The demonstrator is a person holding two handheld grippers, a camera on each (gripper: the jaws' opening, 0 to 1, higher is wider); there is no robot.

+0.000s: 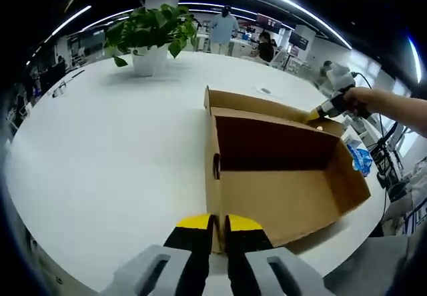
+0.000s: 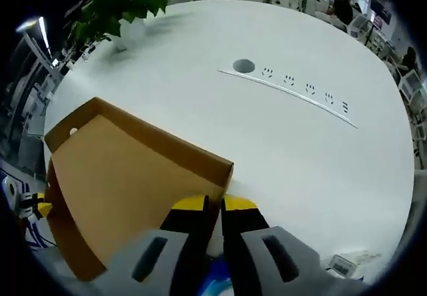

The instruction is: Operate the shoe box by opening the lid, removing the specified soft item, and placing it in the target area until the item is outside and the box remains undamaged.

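— Your left claw [image 1: 219,226] is pinching the near wall of the shoe box [image 1: 280,196] on the table [image 1: 100,163], steadying it.

— And your right claw [image 2: 213,209] is gripping the raised lid [image 2: 127,176]. Opening is underway; the soft item isn't visible, so you're needing to look inside next.

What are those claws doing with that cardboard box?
A person holds a claw in each hand. The left claw is pinching the near wall of the open shoe box on the white table. The right claw grips the edge of the lid, holding it up. The box looks empty inside.
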